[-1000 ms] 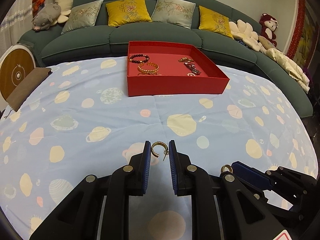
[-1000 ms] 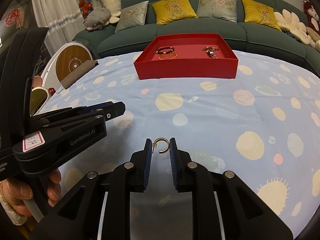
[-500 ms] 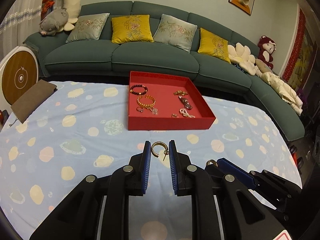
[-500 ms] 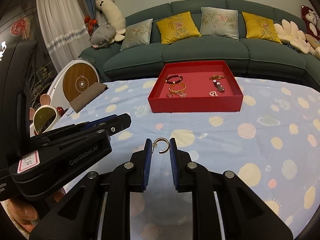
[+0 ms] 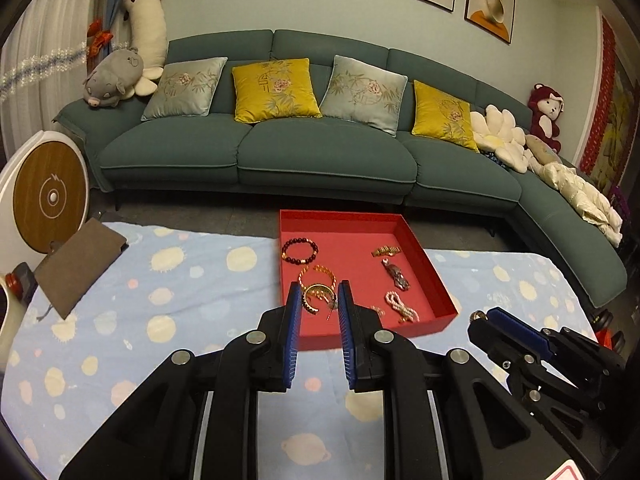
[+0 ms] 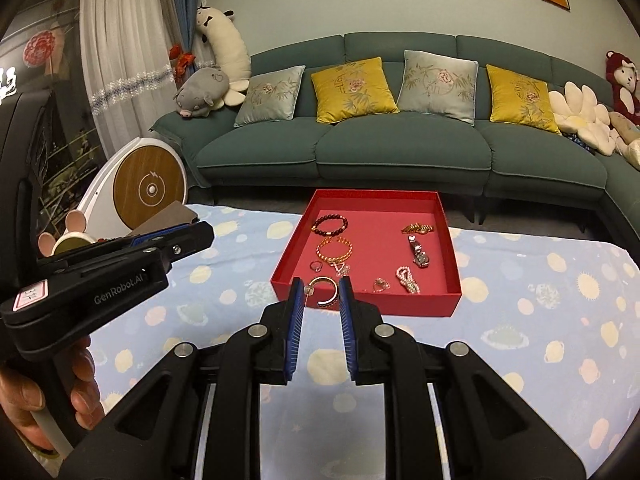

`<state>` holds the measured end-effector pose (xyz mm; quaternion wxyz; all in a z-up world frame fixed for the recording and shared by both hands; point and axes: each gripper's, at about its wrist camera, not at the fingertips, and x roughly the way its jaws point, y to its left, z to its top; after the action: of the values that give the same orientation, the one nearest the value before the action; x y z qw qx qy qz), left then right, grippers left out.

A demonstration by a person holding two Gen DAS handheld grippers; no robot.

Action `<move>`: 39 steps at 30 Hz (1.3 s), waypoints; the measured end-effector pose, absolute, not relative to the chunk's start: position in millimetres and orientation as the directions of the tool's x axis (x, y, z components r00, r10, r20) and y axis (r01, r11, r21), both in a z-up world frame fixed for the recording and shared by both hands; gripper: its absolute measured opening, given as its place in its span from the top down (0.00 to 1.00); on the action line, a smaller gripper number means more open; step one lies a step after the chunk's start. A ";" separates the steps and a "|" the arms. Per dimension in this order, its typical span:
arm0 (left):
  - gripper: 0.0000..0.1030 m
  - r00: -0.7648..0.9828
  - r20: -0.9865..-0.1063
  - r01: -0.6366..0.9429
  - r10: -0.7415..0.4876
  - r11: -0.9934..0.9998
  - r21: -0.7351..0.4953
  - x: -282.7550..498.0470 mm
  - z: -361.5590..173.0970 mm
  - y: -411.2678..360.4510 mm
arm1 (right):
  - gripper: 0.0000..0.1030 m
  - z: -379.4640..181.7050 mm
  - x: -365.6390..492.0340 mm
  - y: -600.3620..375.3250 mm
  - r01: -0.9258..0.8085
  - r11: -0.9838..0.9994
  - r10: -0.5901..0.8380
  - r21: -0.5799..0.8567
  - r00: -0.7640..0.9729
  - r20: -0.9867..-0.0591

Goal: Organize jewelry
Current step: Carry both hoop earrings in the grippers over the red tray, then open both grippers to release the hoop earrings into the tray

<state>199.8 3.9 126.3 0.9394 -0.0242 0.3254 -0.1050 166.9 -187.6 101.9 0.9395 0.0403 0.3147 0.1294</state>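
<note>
We hold both grippers level and side by side above the planet-print cloth (image 5: pixel 120 320). Our left gripper (image 5: pixel 319 304) pinches a twisted gold hoop earring (image 5: pixel 316 298); our right gripper (image 6: pixel 322 292) pinches a smooth gold hoop earring (image 6: pixel 325 291). Just ahead of both tips sits the red tray (image 6: pixel 368 307) of jewelry.

Red jewelry tray (image 5: pixel 438 280) on pale blue tablecloth (image 5: pixel 160 288) patterned with cream planets and suns; teal sofa (image 5: pixel 320 160) behind, carrying mustard-yellow cushions (image 5: pixel 276 88) and floral grey-blue cushions (image 5: pixel 188 88); black grippers, blue-padded jaws.
</note>
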 end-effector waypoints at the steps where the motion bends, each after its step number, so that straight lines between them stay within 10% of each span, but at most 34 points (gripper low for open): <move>1: 0.85 0.769 -0.604 0.179 -0.211 0.977 -0.113 208.4 128.6 2.0 | 0.83 103.4 173.9 -190.4 -0.209 0.964 0.265 0.163 0.772 -0.577; 39: 0.84 0.674 -0.726 0.177 -0.141 0.984 -0.027 408.5 5.2 -89.0 | 0.83 -1.8 387.4 -250.4 -0.046 0.962 0.215 0.268 0.733 -0.645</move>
<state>408.5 -89.0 5.2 0.9145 0.0229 0.3946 -0.0870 387.4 -250.4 -1.8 0.9235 0.1176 0.3582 0.0707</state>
